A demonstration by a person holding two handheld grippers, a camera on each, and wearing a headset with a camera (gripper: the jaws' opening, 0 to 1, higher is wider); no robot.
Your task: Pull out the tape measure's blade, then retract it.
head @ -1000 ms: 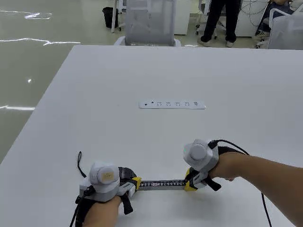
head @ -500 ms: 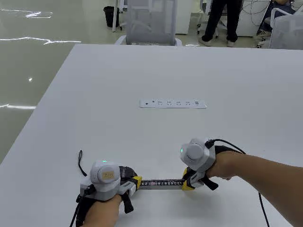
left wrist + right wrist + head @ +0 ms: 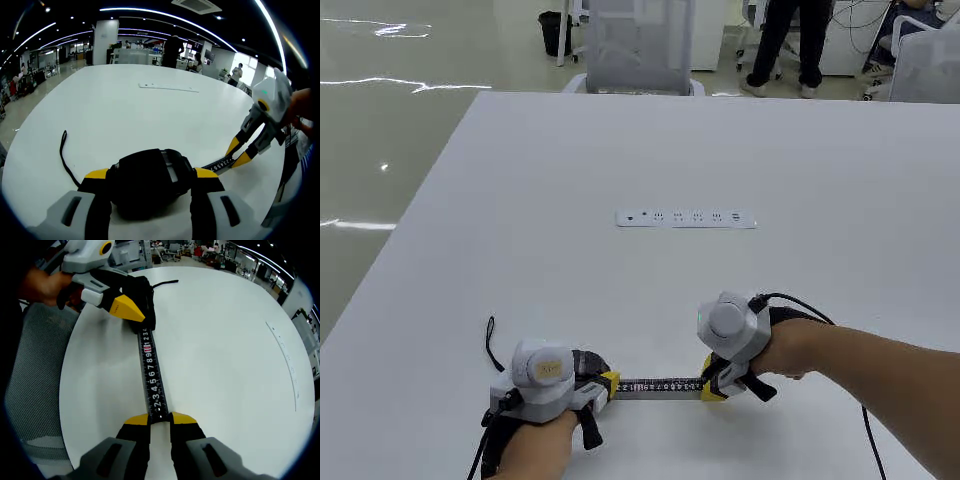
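Near the front edge of the white table (image 3: 650, 140), the left gripper (image 3: 603, 386) hugs the black tape measure (image 3: 150, 182) tight in its jaws, and the right gripper (image 3: 160, 418) pinches the tip of the blade (image 3: 150, 365), which lies flat, a short bit out

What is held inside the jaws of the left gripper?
The tape measure's black case sits between the left gripper's yellow-tipped jaws. Its blade runs out to the right gripper, which pinches the end. The case's sides are covered by the jaws.
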